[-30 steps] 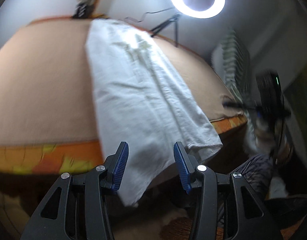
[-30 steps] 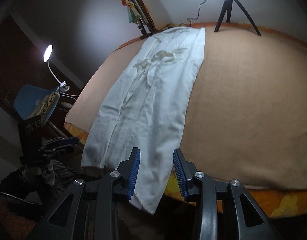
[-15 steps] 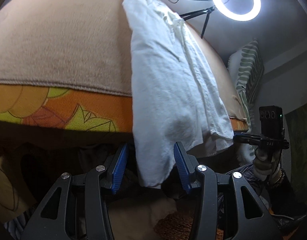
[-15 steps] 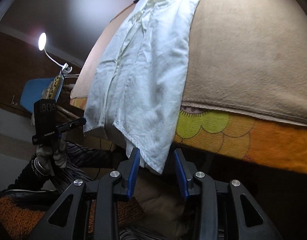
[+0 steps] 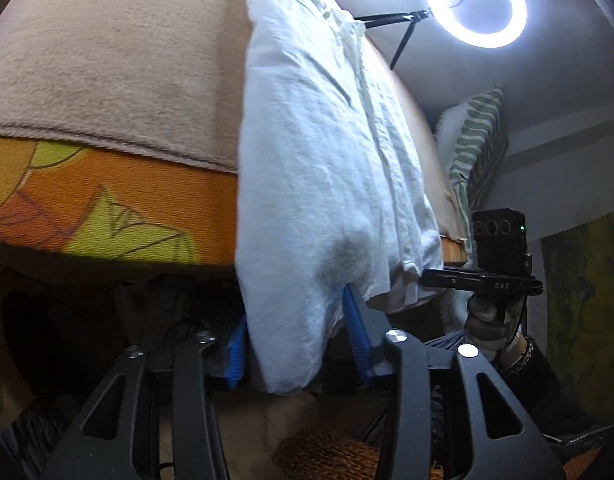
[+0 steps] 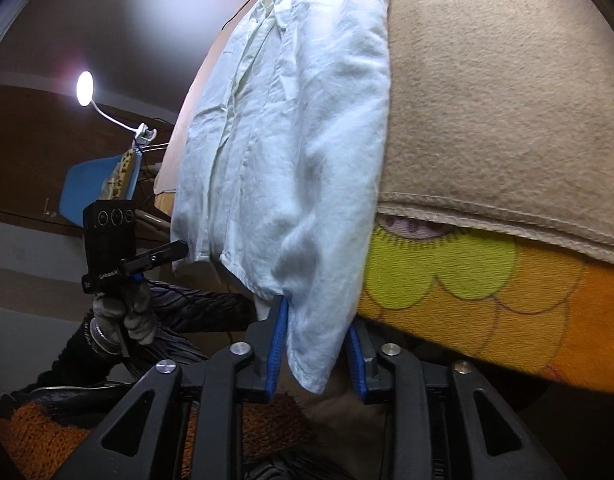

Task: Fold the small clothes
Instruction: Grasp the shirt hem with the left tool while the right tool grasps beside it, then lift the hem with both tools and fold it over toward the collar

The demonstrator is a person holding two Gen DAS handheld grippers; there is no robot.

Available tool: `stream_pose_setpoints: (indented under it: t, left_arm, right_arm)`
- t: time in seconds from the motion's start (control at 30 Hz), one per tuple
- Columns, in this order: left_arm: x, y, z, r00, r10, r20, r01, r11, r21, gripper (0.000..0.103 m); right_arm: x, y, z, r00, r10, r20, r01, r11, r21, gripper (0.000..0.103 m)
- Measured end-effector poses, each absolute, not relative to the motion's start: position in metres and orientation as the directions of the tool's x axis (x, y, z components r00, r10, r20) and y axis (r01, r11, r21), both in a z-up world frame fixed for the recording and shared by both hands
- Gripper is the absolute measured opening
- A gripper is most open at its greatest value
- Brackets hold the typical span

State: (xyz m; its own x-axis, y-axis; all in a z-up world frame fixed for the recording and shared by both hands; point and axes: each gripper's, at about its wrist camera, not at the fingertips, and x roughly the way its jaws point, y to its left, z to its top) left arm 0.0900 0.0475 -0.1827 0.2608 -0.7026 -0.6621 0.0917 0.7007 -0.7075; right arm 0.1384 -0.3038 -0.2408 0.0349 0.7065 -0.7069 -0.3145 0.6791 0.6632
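A white garment (image 5: 327, 160) lies lengthwise on a tan blanket (image 5: 107, 60), and its near end hangs over the bed's edge. My left gripper (image 5: 295, 328) is below that edge with one hanging corner between its blue pads. Its jaws are closing, and the cloth still hangs loose between them. In the right wrist view the garment (image 6: 291, 140) drops its other corner between the pads of my right gripper (image 6: 316, 350), which is also closing on loose cloth. Each view shows the other gripper held in a gloved hand (image 6: 119, 316) beside the hem.
An orange and yellow patterned sheet (image 5: 127, 200) shows under the blanket's edge (image 6: 507, 216). A ring light (image 5: 477, 4) on a tripod stands behind the bed, with a striped pillow (image 5: 475, 148) at the right. A desk lamp (image 6: 85, 88) and a blue chair (image 6: 87, 184) are at the left.
Both grippers have sunk from above the bed to below its edge. The hanging corners now sit between their pads, and both pairs of jaws have narrowed.
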Motion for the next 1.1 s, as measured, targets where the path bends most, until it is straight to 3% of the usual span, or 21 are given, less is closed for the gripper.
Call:
stream_pose_setpoints:
  t: [0.17, 0.27, 0.53, 0.77, 1.1]
  left_arm:
    - [0.089, 0.047, -0.180, 0.254, -0.734, -0.631, 0.060, 0.663, -0.747, 0.016]
    - [0.088, 0.046, -0.170, 0.265, -0.752, -0.603, 0.073, 0.639, -0.765, 0.012]
    - [0.097, 0.047, -0.137, 0.319, -0.799, -0.511, 0.117, 0.568, -0.815, 0.011]
    - [0.125, 0.052, -0.115, 0.376, -0.793, -0.480, 0.155, 0.565, -0.811, 0.010]
    - [0.192, 0.051, -0.113, 0.419, -0.748, -0.514, 0.138, 0.612, -0.779, 0.010]
  right_arm:
    - [0.136, -0.299, -0.234, 0.039, 0.739, -0.672, -0.339, 0.643, 0.687, 0.008]
    - [0.134, -0.298, -0.228, 0.061, 0.764, -0.642, -0.335, 0.621, 0.708, 0.006]
    - [0.133, -0.304, -0.199, 0.166, 0.852, -0.497, -0.331, 0.523, 0.785, 0.006]
    - [0.155, -0.312, -0.172, 0.274, 0.871, -0.407, -0.315, 0.481, 0.818, 0.006]
    - [0.236, -0.320, -0.155, 0.323, 0.836, -0.444, -0.247, 0.527, 0.813, 0.006]
